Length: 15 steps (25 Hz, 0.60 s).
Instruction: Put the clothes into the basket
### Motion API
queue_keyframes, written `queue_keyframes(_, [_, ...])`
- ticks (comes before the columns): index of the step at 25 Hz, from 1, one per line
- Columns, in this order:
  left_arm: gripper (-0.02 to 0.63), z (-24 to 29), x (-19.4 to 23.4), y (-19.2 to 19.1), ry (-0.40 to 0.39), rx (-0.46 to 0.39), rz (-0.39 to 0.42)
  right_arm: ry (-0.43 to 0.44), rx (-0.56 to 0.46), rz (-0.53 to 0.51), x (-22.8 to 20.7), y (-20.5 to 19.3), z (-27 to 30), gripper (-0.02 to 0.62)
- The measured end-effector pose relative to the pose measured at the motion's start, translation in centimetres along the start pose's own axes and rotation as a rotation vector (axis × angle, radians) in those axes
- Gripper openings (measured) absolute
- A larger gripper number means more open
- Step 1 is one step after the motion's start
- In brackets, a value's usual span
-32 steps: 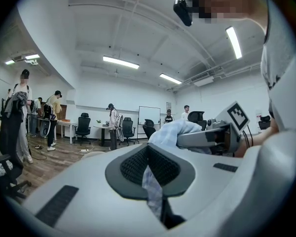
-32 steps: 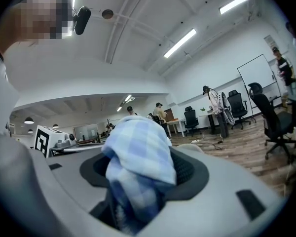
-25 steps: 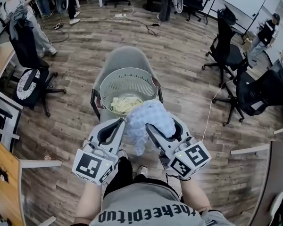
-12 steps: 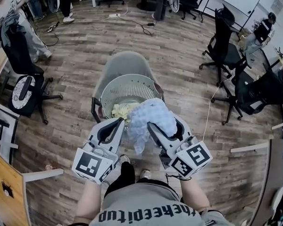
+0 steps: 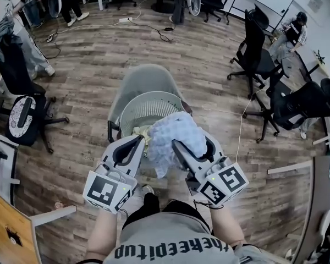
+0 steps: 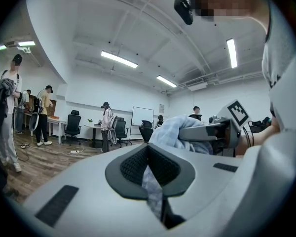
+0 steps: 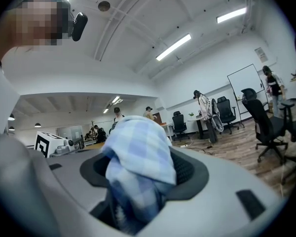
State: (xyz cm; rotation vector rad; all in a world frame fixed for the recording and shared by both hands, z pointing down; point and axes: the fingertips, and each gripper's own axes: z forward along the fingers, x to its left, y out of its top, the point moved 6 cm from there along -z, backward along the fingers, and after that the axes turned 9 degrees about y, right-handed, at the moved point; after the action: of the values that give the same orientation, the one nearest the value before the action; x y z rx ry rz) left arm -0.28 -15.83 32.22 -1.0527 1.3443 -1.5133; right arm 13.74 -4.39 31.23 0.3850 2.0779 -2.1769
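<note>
Wood floor office, basket on a grey chair dead ahead: L tongs nip a thin strip of the blue checked cloth, R tongs clamp its bunch, held at the basket's near rim, so I reckon drop is fwd & down.

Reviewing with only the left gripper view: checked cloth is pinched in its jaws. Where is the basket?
Observer: The head view shows the basket on a grey chair, just beyond the bunched blue checked garment.
Operator: Anything in it already?
Observer: A pale yellow cloth lies inside.
Operator: And the right gripper?
Observer: Its own view shows the right gripper shut on the same garment.
</note>
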Motion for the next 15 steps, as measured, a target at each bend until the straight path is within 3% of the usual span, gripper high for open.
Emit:
queue_keyframes(8, [0.014,-0.1,0.9,-0.5,-0.029,0.003,-0.015,-0.037,-0.006,0.008,0.4,0.0,0.5,0.273])
queue_keyframes(15, [0.014,-0.1,1.9,-1.0,0.017,0.019,-0.025,-0.020,-0.006,0.012,-0.8,0.3,1.6,0.273])
